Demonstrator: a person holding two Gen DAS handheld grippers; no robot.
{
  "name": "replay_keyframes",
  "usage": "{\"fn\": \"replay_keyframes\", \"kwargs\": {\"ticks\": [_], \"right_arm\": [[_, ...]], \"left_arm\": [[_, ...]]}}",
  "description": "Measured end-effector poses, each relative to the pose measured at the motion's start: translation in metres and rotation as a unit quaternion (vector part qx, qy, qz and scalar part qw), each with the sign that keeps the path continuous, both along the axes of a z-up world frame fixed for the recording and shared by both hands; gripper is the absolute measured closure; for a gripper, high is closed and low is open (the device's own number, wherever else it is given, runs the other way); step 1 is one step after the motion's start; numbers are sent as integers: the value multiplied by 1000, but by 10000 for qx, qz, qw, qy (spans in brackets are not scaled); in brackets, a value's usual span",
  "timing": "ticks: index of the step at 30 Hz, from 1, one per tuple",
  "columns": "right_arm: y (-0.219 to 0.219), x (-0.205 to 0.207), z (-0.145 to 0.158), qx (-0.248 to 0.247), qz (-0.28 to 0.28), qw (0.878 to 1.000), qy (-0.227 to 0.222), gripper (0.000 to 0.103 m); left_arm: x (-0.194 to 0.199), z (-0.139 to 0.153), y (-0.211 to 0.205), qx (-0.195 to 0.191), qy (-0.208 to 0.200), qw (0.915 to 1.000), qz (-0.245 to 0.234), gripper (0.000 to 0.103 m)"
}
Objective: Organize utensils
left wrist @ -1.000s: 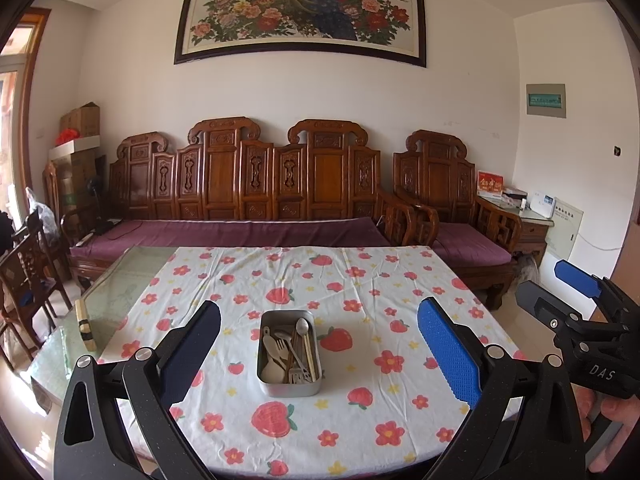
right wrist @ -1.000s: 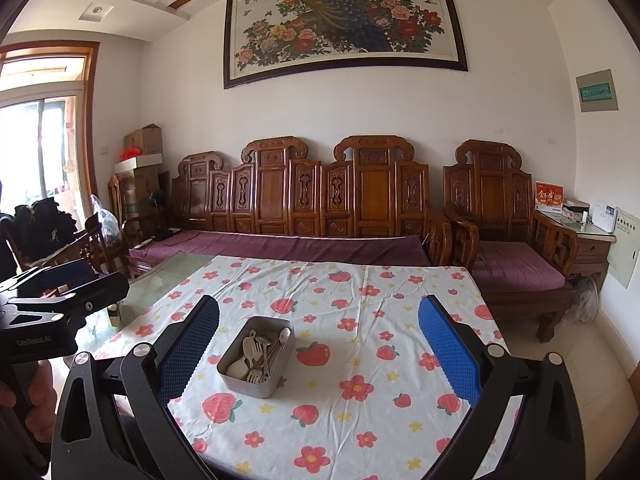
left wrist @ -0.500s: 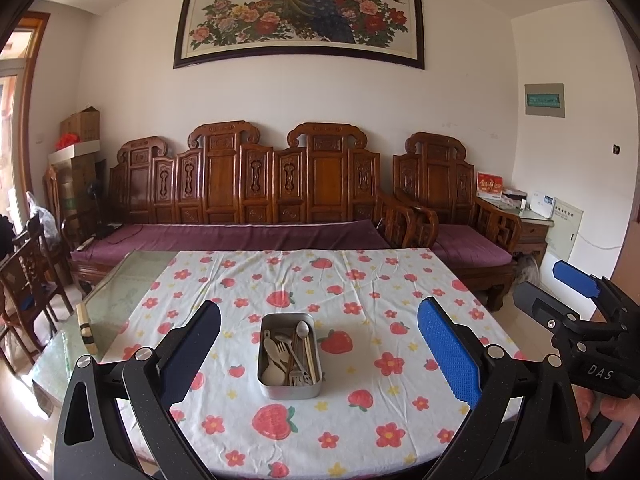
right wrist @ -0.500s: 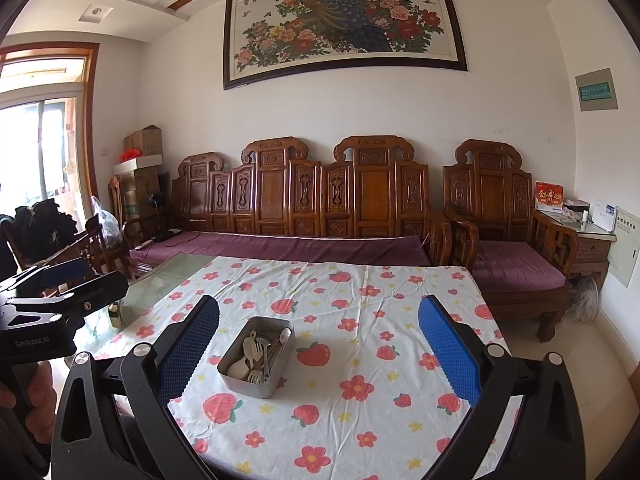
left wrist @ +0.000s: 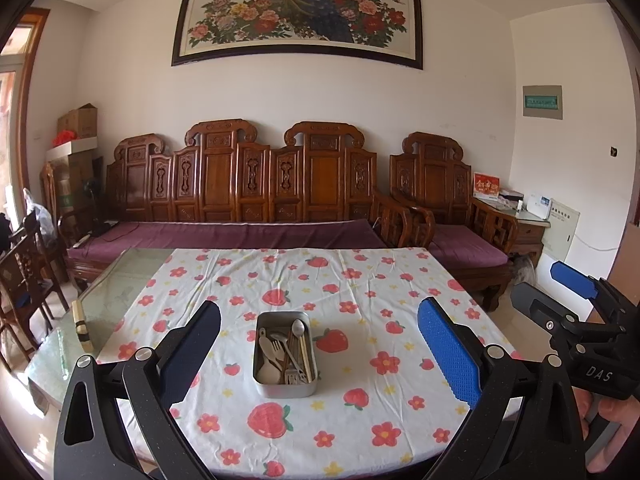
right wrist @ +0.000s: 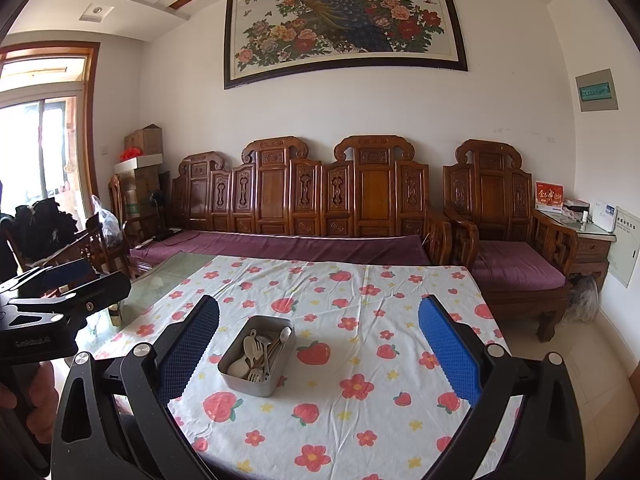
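1. Two grippers, both mine, held up off the table. Left gripper spread wide, nothing between the pads; right gripper likewise spread wide, nothing held.
2. Metal tin sits on the strawberry cloth, dead ahead of L gripper, between its finger lines and below them. From R gripper it lies ahead and a bit to the left.
3. Utensils all inside the tin: pale spoon, pale fork, metal spoon, chopsticks, more forks near the close end. Piled, crossing each other, handles mixed. None seen lying loose on the cloth.
4. Stage unclear: a jumble in the tin fits utensils just gathered in, or utensils waiting to be sorted out. Can't call it from here.
5. If I go into the tin: come down along the handles' long axis, pinch one handle only, high on the pile. Metal spoon on top looks easiest. Thin chopsticks prob. slip; pinch mid-length.
6. Risk: tin is light, may slide or tip on the cloth. Other gripper could steady its wall.
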State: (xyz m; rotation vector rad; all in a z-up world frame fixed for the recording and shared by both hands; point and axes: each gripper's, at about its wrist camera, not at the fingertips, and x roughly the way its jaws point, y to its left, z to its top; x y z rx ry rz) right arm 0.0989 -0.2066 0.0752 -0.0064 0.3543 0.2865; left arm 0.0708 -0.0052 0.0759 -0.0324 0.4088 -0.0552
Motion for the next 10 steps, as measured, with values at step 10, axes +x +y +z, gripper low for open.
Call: {"fn": "replay_keyframes", "kwargs": {"ticks": [10], "right_arm": [[1,-1,0,4,3,10000,4,3]], "left_arm": [[-1,-2,0,-16,-4,10000,42,8]]}}
